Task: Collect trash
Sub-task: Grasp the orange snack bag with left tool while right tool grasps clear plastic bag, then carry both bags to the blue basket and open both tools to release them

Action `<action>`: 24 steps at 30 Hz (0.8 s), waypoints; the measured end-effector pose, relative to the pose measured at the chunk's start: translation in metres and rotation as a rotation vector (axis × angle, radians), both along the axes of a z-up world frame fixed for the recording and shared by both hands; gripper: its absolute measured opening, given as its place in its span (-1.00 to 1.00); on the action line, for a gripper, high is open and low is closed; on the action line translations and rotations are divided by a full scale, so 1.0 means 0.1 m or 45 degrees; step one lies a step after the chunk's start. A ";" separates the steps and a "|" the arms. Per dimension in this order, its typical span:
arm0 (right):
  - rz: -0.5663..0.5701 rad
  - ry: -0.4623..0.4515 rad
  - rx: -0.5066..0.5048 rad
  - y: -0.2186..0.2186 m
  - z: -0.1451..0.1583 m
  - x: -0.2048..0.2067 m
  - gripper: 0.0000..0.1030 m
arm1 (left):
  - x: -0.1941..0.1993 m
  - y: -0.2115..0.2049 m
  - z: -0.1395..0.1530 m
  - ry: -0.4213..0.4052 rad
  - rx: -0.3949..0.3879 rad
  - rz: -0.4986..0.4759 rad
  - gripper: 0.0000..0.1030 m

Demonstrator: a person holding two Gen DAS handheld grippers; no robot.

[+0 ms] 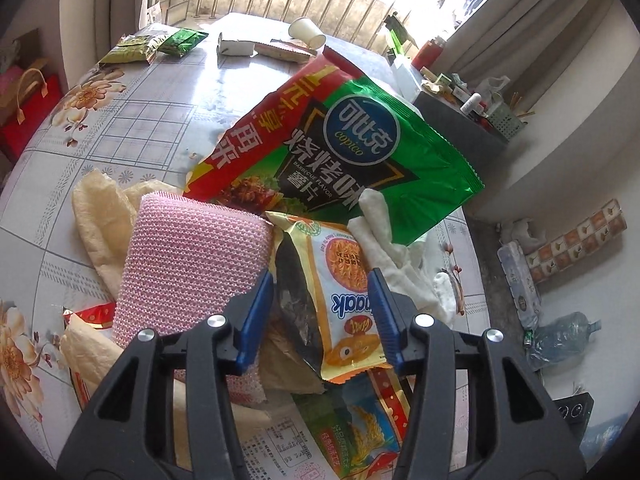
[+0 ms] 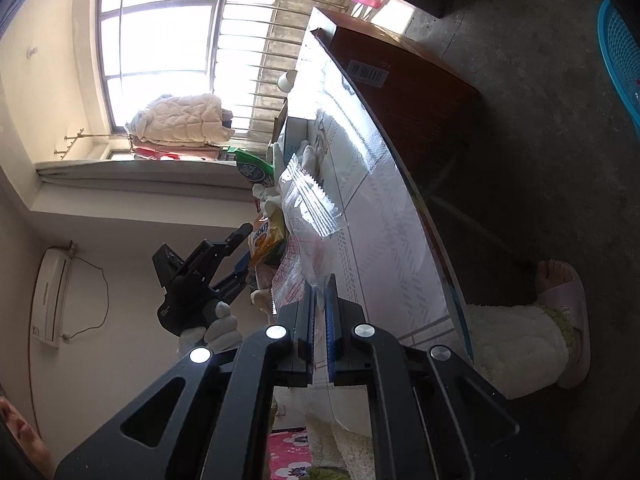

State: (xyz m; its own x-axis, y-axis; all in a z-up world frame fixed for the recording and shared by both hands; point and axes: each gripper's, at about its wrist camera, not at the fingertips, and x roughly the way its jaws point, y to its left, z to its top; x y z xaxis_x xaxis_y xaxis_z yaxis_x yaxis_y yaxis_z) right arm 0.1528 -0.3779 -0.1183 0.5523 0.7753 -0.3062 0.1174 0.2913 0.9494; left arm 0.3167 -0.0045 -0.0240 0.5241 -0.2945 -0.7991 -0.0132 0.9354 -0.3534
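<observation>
- the left gripper (image 1: 322,312) points down into a pile of trash on the table (image 1: 152,120); its blue pads stand half apart on either side of a yellow snack wrapper (image 1: 340,280).
- whether the pads press the wrapper cannot be told: the right pad looks to be at its edge, while the left pad seems to have a gap beside it.
- just left of the left pad lies a pink sponge (image 1: 192,264); beyond the tips a green chip bag (image 1: 360,140) leans up, and a white glove (image 1: 380,232) lies just right of the wrapper.
- more litter sits far ahead of the tips: small green packets (image 1: 160,44), a box (image 1: 236,46) and a paper cup (image 1: 306,32).
- the right gripper (image 2: 320,304) is clamped tight on a clear plastic bag (image 2: 308,196), held out over the table edge.
- step in hand, as a judgement: picking the snack wrapper out of the pile for the clear bag.
- the next move likely calls for closing the left pads fully on the wrapper alone, clear of the sponge, then lifting it toward the bag's mouth.
- the wrapper is thin and slippery, so a pinch on its edge could slip.
</observation>
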 end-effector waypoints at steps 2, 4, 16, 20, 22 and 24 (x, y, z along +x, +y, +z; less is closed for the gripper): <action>0.004 -0.002 0.000 0.00 0.00 -0.01 -0.90 | 0.05 0.00 -0.04 0.033 -0.011 0.008 -0.10; 0.002 0.002 0.004 0.00 -0.01 -0.01 -0.90 | 0.09 -0.03 -0.07 0.044 0.007 0.006 -0.10; -0.046 -0.020 -0.007 -0.07 0.10 -0.15 -0.90 | -0.06 -0.06 0.08 -0.016 -0.003 -0.019 -0.99; -0.052 -0.037 -0.015 -0.06 0.16 -0.19 -0.90 | -0.23 -0.03 0.26 -0.077 0.024 -0.036 -1.00; -0.054 -0.047 -0.017 -0.06 0.19 -0.22 -0.90 | -0.33 0.00 0.34 -0.106 0.033 -0.040 -1.00; -0.055 -0.059 -0.021 -0.07 0.22 -0.25 -0.90 | -0.44 0.05 0.42 -0.133 0.038 -0.039 -1.00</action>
